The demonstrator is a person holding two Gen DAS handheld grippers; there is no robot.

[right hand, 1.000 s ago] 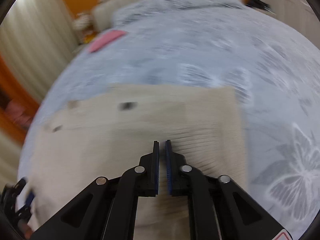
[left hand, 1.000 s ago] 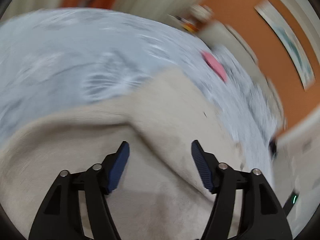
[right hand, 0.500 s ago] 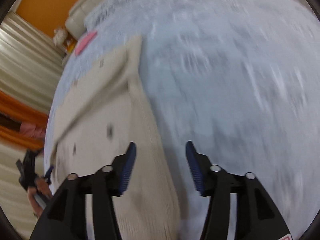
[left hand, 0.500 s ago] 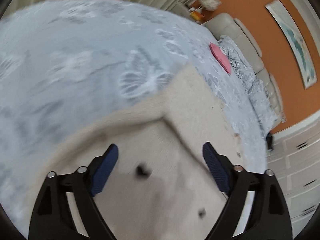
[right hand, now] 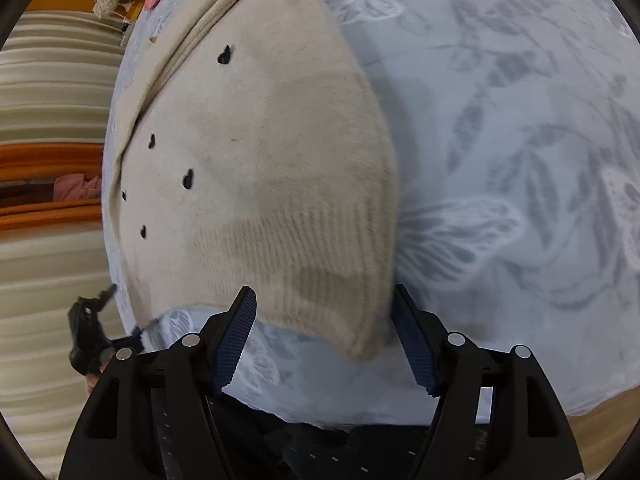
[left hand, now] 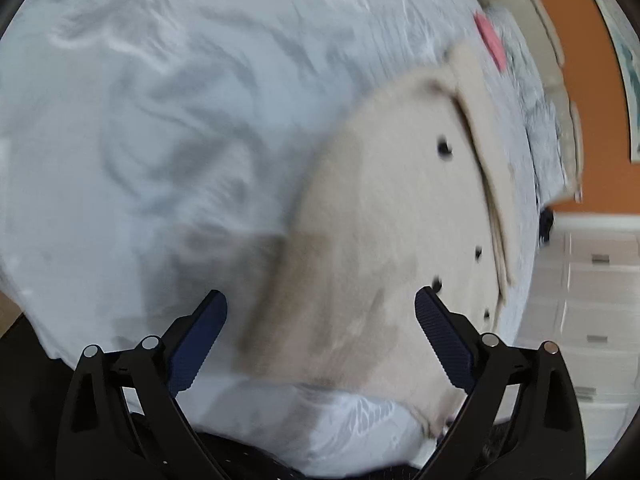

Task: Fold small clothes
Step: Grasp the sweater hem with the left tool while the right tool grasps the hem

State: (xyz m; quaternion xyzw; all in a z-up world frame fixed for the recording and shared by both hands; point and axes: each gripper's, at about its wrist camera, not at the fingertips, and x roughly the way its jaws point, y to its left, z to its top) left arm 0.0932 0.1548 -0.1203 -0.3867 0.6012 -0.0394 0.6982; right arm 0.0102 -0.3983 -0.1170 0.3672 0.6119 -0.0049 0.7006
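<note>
A pale blue butterfly-print bedspread (right hand: 520, 140) fills both views, blurred in the left one. On it lies a folded beige knit sweater (right hand: 256, 152) with small black hearts, its far end cut off. The left gripper (left hand: 320, 338) and right gripper (right hand: 324, 338) hover over its near edge, fingers wide, holding nothing

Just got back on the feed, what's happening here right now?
A person with a gripper in each hand is folding a beige knit sweater with small black hearts, laid on a pale blue butterfly-print bedspread. The left gripper and right gripper are both open and hold nothing. Each is at a near corner of the sweater, the right one framing the ribbed hem. One side of the sweater appears folded over. A pink item lies further back.
</note>
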